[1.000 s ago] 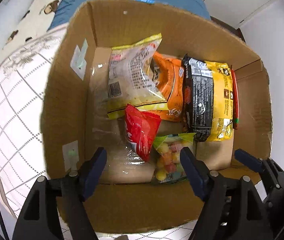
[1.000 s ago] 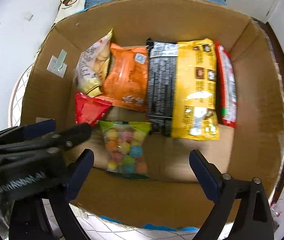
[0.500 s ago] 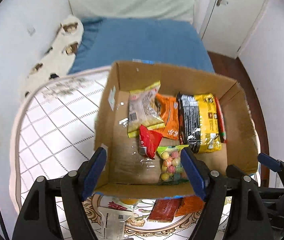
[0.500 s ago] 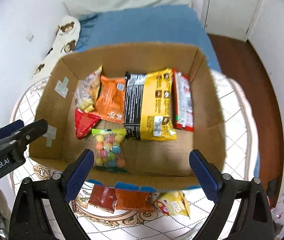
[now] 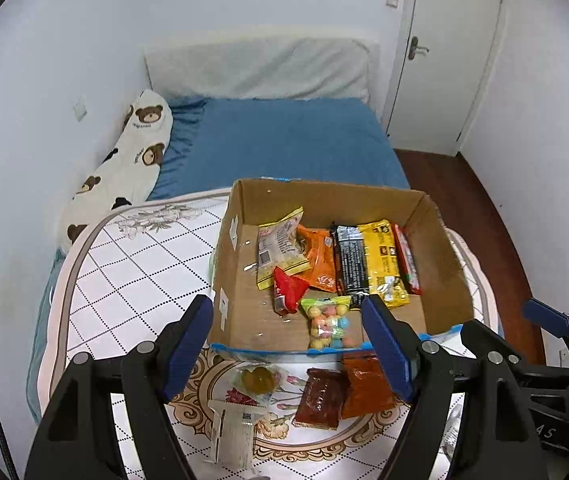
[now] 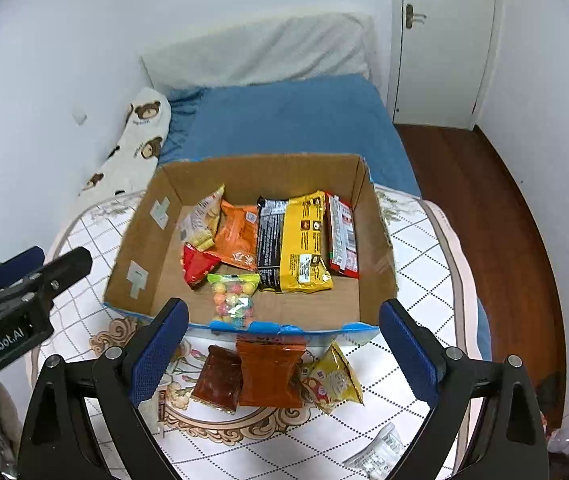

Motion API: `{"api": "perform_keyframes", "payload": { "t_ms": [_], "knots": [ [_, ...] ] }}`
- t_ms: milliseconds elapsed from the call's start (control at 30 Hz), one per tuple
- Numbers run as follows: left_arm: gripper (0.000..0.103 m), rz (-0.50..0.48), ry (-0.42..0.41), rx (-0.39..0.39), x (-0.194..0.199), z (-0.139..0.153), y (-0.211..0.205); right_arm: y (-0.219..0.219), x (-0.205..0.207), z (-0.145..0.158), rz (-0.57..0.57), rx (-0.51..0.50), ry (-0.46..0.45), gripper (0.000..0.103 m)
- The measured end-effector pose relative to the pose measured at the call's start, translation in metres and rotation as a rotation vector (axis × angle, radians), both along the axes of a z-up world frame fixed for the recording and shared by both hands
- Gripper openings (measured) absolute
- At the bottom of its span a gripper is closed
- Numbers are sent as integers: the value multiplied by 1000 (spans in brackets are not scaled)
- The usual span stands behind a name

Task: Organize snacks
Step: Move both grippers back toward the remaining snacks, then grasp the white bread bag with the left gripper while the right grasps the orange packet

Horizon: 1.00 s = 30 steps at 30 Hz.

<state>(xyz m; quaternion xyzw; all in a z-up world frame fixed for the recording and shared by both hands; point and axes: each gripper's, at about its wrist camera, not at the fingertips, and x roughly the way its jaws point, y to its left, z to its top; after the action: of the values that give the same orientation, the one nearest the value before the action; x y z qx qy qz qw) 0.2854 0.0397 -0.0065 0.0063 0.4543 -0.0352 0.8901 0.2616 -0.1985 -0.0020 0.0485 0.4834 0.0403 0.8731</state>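
Note:
An open cardboard box (image 5: 440, 248) (image 6: 136, 248) stands on the patterned table and holds several snack packs: a yellow-black pack (image 5: 380, 260) (image 6: 304, 240), an orange pack (image 6: 238, 236), a red pack (image 5: 286, 290) and a bag of coloured balls (image 5: 328, 322) (image 6: 232, 300). In front of the box lie a dark red pack (image 5: 320, 398) (image 6: 218, 378), an orange-red pack (image 6: 270, 372), a yellow pack (image 6: 334, 378) and a clear pack with a yellow-green sweet (image 5: 256, 378). My left gripper (image 5: 292, 344) and right gripper (image 6: 282, 344) are open and empty, held above the table in front of the box.
A bed with a blue sheet (image 5: 284, 144) and a bear-print pillow (image 5: 132, 152) lies behind the table. A white door (image 5: 440, 52) and a wooden floor (image 6: 496, 216) are at the right. A clear wrapper (image 6: 376, 452) lies at the table's near right.
Both grippers have pulled back and up from inside the box, so the whole box, the table and the loose packs in front now show. Both stay open and empty.

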Motion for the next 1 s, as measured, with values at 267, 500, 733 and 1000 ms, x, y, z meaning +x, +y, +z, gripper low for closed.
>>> {"api": "perform_keyframes", "payload": {
  "t_ms": [267,500,733,1000],
  "knots": [
    [76,22,-41,-42,-25,8,9,1,-25,14,6,55,-8,98],
    [76,85,44,-6,-34,-34,33,2,-28,-46,13,112,140,98],
    [76,138,315,76,-35,-133,67,8,-21,-137,2,146,307,97],
    [75,91,586,63,-29,-232,67,21,0,-202,-3,139,407,94]
  ]
}}
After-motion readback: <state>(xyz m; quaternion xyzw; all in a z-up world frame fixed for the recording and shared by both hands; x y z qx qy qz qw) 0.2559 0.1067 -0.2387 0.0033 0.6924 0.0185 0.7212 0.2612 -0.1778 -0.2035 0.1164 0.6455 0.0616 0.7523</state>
